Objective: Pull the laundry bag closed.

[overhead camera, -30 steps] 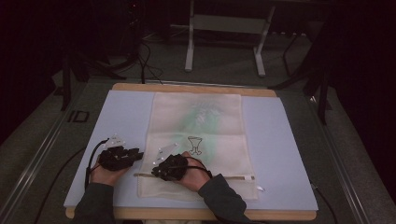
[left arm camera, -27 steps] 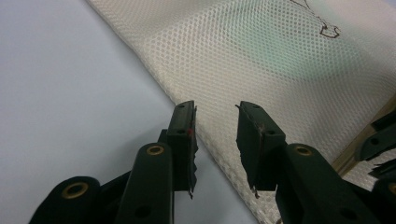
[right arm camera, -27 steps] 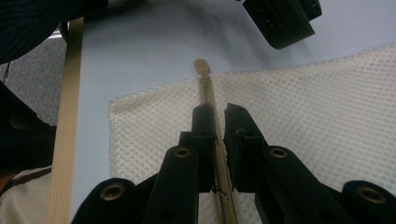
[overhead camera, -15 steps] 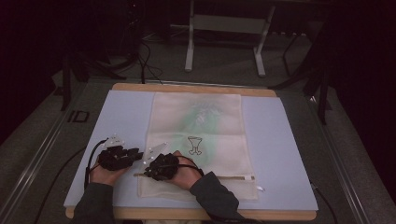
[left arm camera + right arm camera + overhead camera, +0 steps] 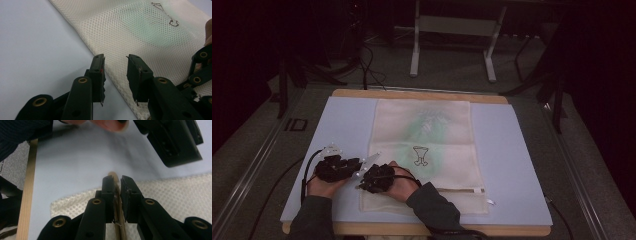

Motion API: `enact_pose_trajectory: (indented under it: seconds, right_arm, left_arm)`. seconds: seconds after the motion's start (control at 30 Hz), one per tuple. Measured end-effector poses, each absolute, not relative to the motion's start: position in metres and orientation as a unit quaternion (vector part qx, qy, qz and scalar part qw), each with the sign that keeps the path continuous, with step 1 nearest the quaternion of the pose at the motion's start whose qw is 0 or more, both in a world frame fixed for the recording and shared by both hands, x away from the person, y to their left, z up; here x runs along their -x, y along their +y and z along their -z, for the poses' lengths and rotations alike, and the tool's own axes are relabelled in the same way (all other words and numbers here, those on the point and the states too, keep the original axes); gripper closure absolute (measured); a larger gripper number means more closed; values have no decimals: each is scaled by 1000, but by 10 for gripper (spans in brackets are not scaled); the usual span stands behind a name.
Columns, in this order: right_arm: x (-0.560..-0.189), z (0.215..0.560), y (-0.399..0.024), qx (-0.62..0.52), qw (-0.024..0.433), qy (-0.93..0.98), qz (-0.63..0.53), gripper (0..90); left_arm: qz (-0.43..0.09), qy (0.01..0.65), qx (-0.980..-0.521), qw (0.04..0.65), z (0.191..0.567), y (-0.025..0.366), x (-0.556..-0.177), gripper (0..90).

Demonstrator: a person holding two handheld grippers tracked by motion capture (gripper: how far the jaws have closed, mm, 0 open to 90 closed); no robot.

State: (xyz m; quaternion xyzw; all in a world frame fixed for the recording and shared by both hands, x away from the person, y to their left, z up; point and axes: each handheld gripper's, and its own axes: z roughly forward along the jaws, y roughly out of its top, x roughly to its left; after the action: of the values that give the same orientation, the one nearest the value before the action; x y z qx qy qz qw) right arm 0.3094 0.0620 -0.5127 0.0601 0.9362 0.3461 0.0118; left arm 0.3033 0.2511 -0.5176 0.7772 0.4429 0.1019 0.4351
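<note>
This looks like a recording lab or test room, not a home. A wooden-edged worktop [image 5: 422, 94] carries a plain pale blue mat [image 5: 337, 125] and stands alone on grey carpet [image 5: 257, 145]. The surroundings are dark. Black cables [image 5: 367, 65] trail over the floor behind it, beside the metal legs of a white stand [image 5: 452, 45] and dark equipment frames [image 5: 557, 90].

A cream mesh bag [image 5: 424, 150] lay flat on the tabletop [image 5: 517, 165], long axis running away from the near edge. A small dark goblet drawing [image 5: 420, 155] sat mid-bag, under a faint green tinge. A thin wooden stick [image 5: 113, 175] lay over the bag's near-left corner.
</note>
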Motion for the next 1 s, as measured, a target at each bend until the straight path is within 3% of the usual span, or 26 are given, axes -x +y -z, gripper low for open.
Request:
enact_pose_trajectory:
  seconds: [0.43,0.63,1.0]
  right_arm:
    - [-310,522,85,-62,17,941,-333,756]
    - [-309,524,91,-61,18,945,-322,806]
    - [-310,516,80,-73,9,931,-357,810]
  left_arm:
    - [-101,447,-772,440,517,254,-303,668]
    - [-101,448,-771,441,517,254,-303,668]
    - [-100,449,-770,442,517,254,-303,668]
